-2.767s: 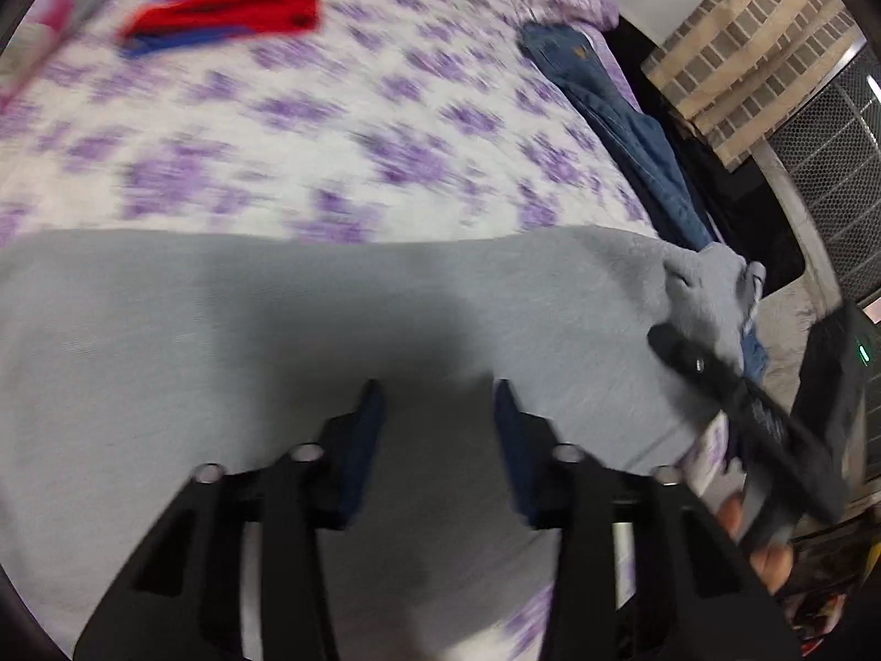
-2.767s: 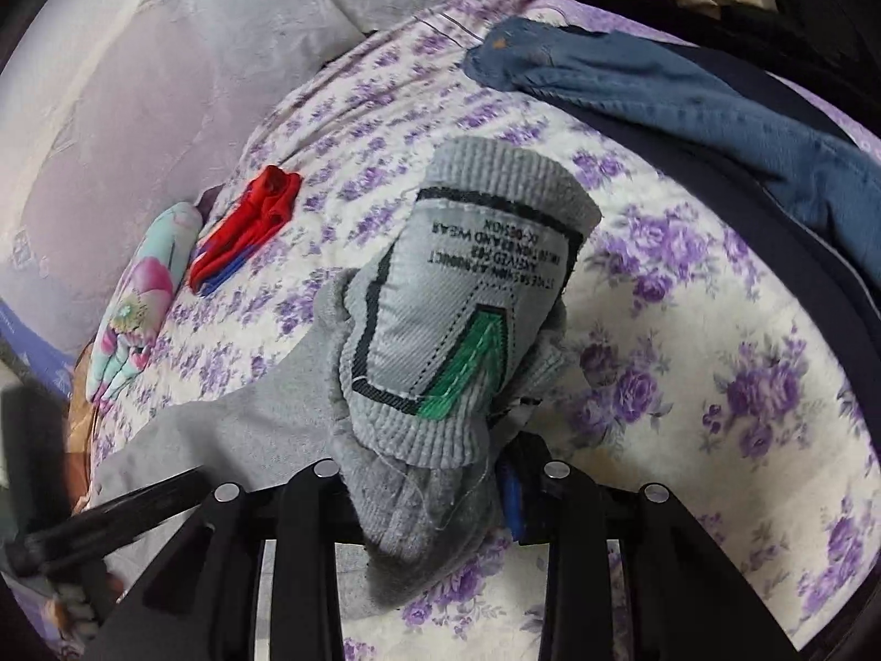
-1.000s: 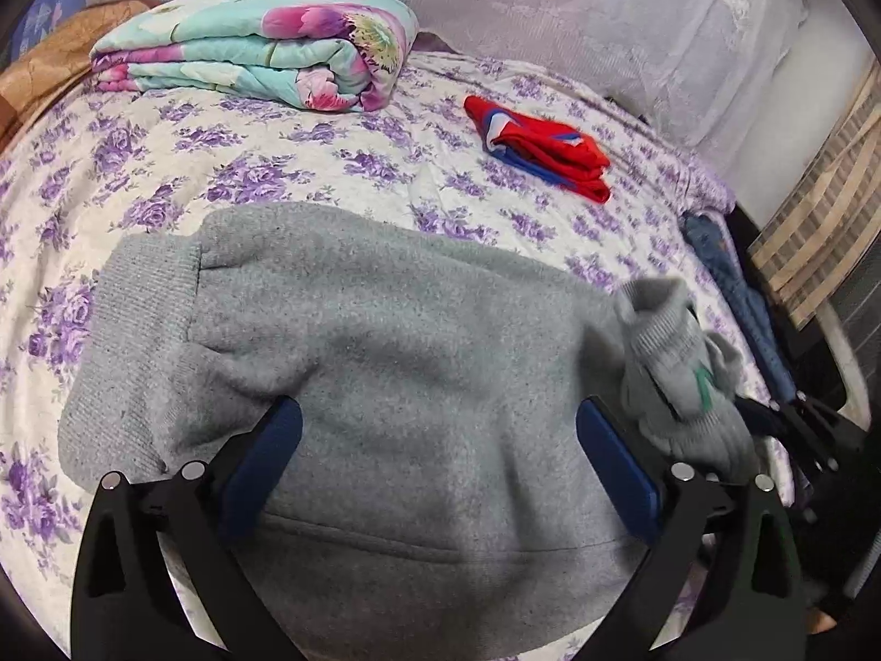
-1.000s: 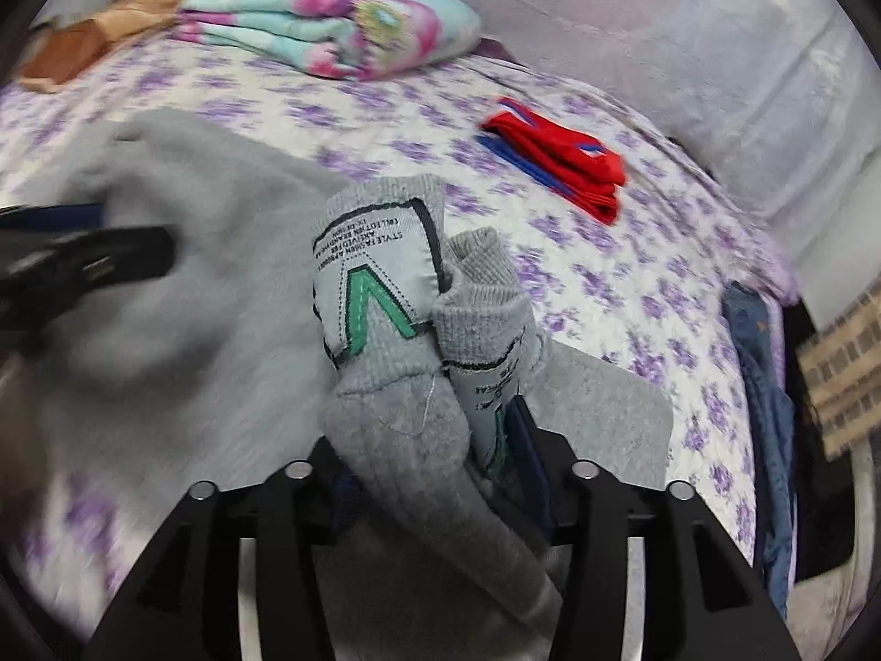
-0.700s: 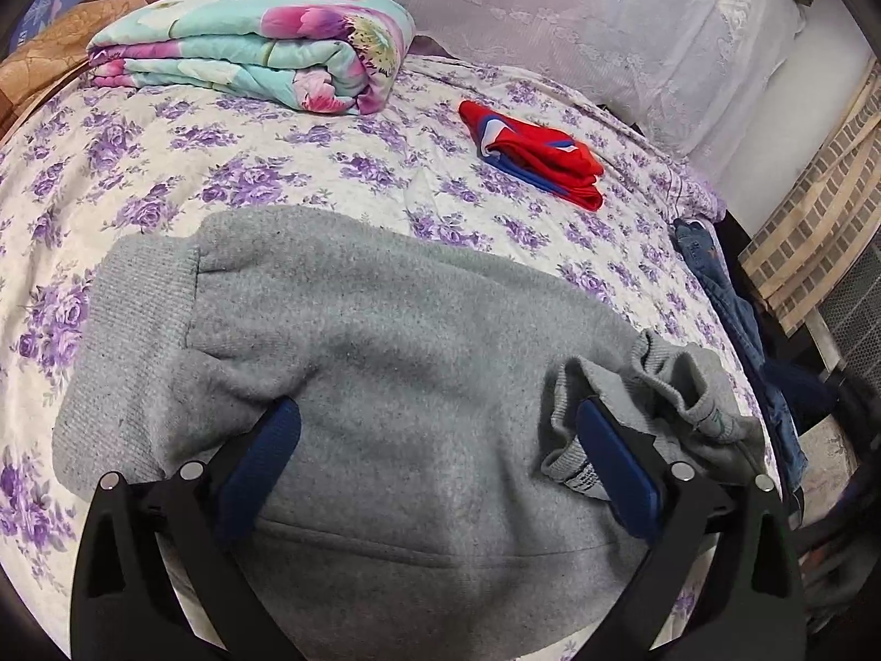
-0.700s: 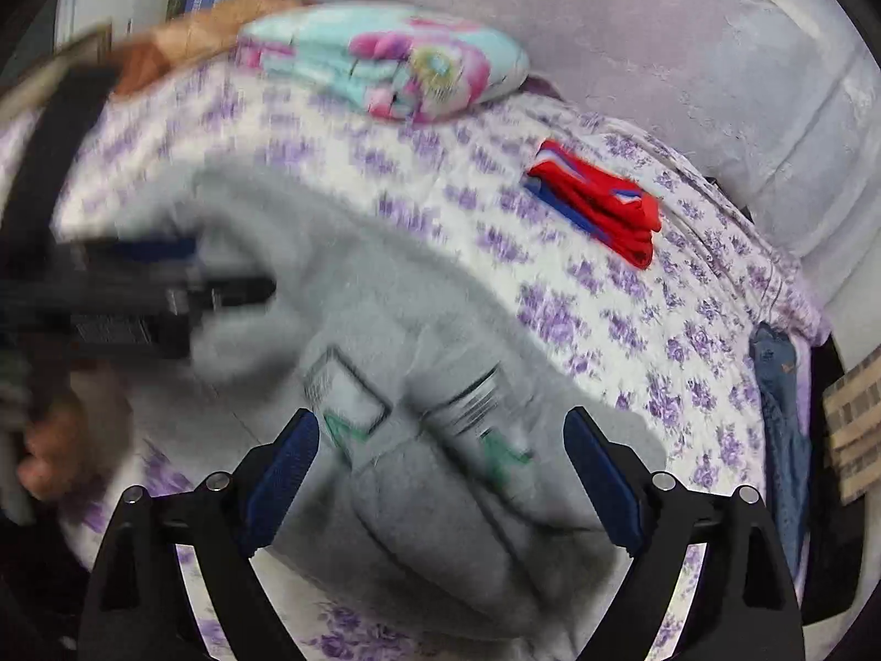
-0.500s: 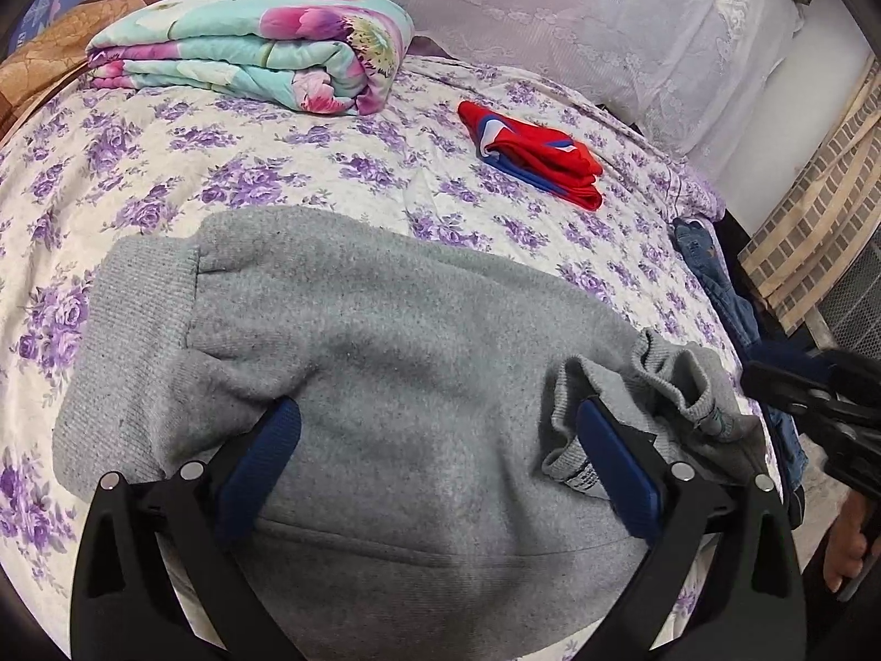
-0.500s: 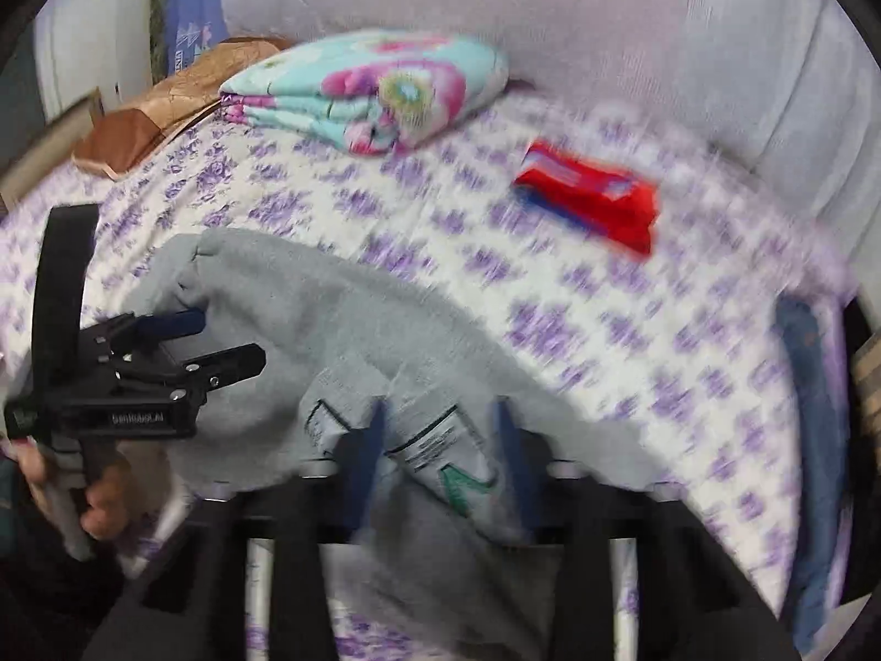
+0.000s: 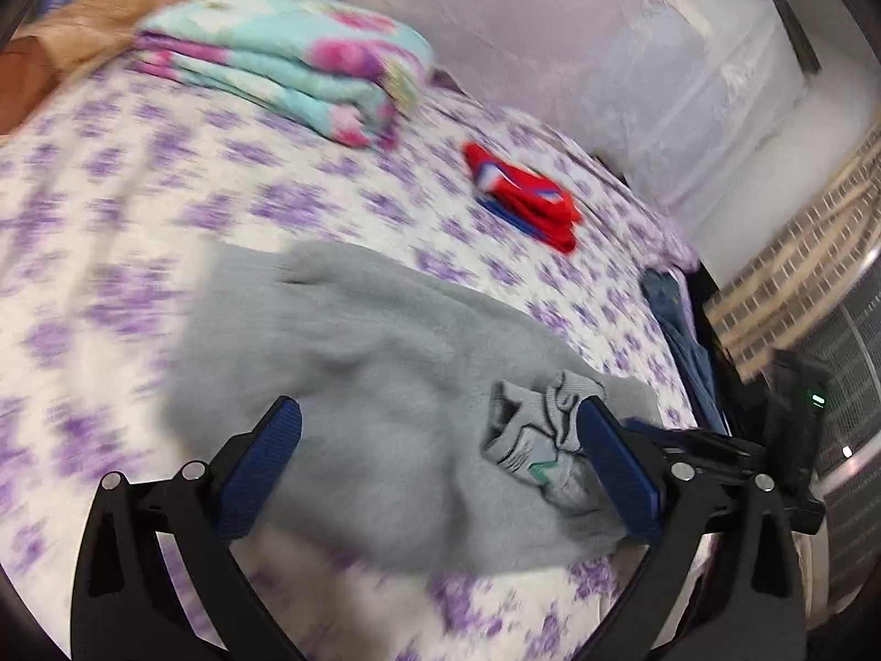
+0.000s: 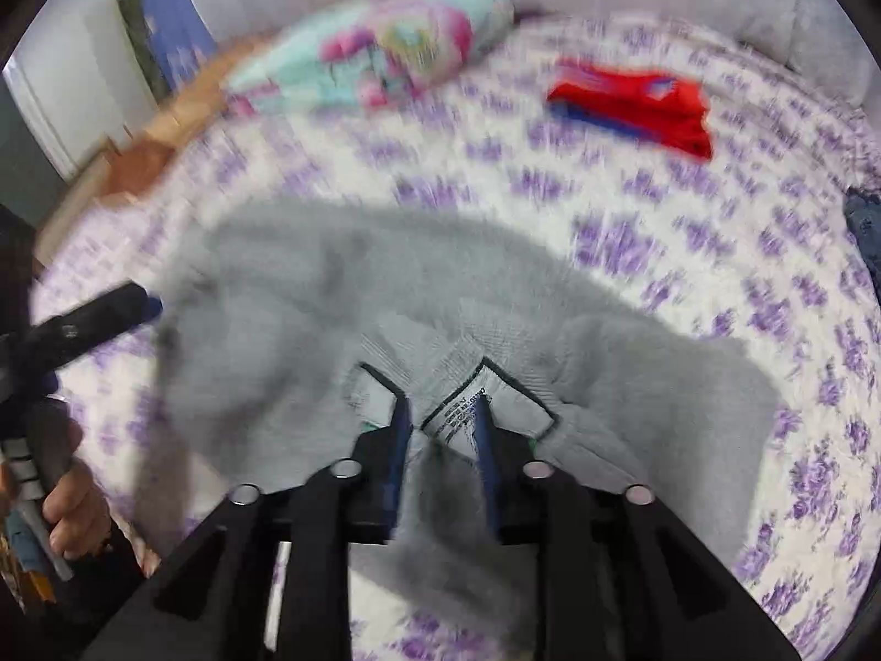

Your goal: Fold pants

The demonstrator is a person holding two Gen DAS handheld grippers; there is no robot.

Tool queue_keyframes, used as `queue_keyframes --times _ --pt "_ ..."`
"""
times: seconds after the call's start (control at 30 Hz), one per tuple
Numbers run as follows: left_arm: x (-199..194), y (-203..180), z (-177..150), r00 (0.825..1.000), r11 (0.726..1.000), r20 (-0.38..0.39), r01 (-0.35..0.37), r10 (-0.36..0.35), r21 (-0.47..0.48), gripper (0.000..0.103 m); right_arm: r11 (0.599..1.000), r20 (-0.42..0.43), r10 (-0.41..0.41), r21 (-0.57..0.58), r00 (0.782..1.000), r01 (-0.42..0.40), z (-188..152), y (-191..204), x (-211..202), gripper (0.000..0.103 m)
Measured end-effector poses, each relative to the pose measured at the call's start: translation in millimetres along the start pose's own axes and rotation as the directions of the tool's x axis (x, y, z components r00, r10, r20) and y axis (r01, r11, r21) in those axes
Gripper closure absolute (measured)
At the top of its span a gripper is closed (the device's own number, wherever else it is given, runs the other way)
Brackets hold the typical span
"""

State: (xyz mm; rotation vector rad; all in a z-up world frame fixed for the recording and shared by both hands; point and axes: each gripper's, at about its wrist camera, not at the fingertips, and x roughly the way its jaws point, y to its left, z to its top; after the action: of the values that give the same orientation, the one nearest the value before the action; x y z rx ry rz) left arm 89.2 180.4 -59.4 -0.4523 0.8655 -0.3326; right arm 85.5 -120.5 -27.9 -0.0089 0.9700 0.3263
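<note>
The grey sweatpants [image 9: 385,385] lie folded on the purple-flowered bed, with the ribbed cuffs and their labels [image 9: 539,440] heaped on the right end. My left gripper [image 9: 440,440] is open wide and empty, held above the pants. In the right wrist view the pants [image 10: 385,286] fill the middle, and my right gripper [image 10: 438,413] has its jaws drawn close on the labelled cuff fabric [image 10: 462,396]. The left gripper [image 10: 99,314] shows at the left of that view. Both views are motion-blurred.
A folded floral blanket [image 9: 286,60] lies at the back of the bed. A folded red garment [image 9: 523,198] lies behind the pants, and blue jeans [image 9: 677,319] hang at the bed's right edge. A wire-mesh panel [image 9: 848,385] stands right.
The right gripper dropped the cuffs onto the pants, opened wide, then came back and closed on them. The left gripper has pulled back and up from the pants.
</note>
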Motion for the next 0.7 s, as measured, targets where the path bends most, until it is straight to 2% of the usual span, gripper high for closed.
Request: queue_keyframes --times 0.07,0.13,0.23,0.4,0.53,0.63,0.7 --pt "-22 12 -9 0.999 0.998 0.014 -0.047 0.048 -0.051 0.005 1.000 0.066 -0.003 0.001 0.998 0.003 -11 -7 -21 0.053" --pt "-32 24 -19 0.999 0.993 0.004 -0.052 0.053 -0.108 0.005 1.000 0.080 0.013 0.006 0.997 -0.014 -23 -11 -28 0.053" --pt "-32 45 -42 0.999 0.972 -0.037 0.013 -0.022 -0.234 0.005 0.998 0.056 0.059 0.018 0.997 -0.060 -36 -17 -25 0.053" --pt "-1 52 -58 0.992 0.942 -0.072 0.075 -0.104 -0.326 0.005 0.996 0.050 0.087 0.007 0.995 -0.088 -51 -16 -27 0.053" --pt "37 60 -59 0.987 0.924 -0.119 0.057 -0.110 -0.378 0.005 0.996 0.077 0.083 0.016 0.994 -0.084 -62 -21 -38 0.053" --pt "53 57 -43 0.992 0.935 -0.097 0.037 -0.076 -0.351 0.005 0.996 0.076 0.072 0.045 0.994 -0.075 -68 -29 -39 0.053" --pt "65 59 -28 0.992 0.935 -0.095 0.041 -0.079 -0.352 0.005 0.996 0.064 0.069 0.059 0.996 -0.072 -70 -32 -35 0.053"
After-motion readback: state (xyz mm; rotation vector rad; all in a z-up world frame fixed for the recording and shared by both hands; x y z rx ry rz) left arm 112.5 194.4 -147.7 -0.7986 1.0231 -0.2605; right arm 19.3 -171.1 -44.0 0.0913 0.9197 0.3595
